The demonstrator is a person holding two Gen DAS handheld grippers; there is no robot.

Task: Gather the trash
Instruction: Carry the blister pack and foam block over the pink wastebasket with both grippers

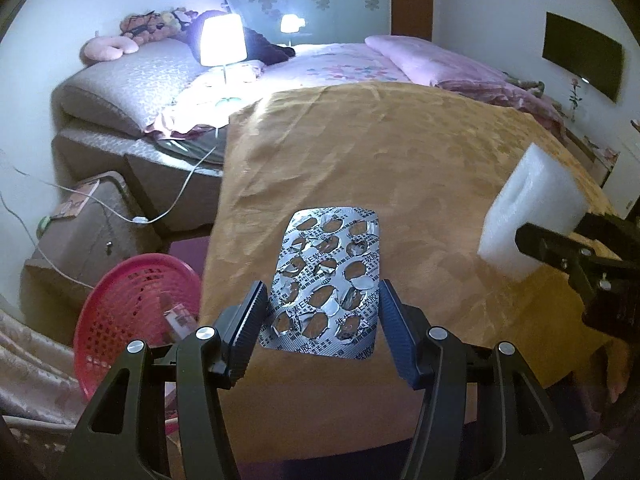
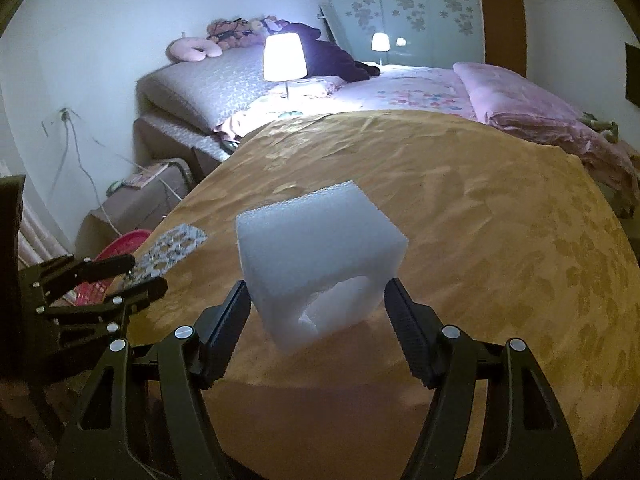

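A used silver blister pack, its pockets torn open, hangs over the near edge of the table's golden cloth. My left gripper is shut on it, a pad on each long side. The right wrist view shows the same blister pack in the left gripper at the left. A white foam block with a cut-out hollow is raised off the cloth, and my right gripper is shut on its lower sides. In the left wrist view the foam block and right gripper are at the far right.
A pink perforated basket with a scrap inside stands on the floor left of the table. Behind it is a brown cabinet with a white cable across it. Farther back are a lit lamp and a bed with pink bedding.
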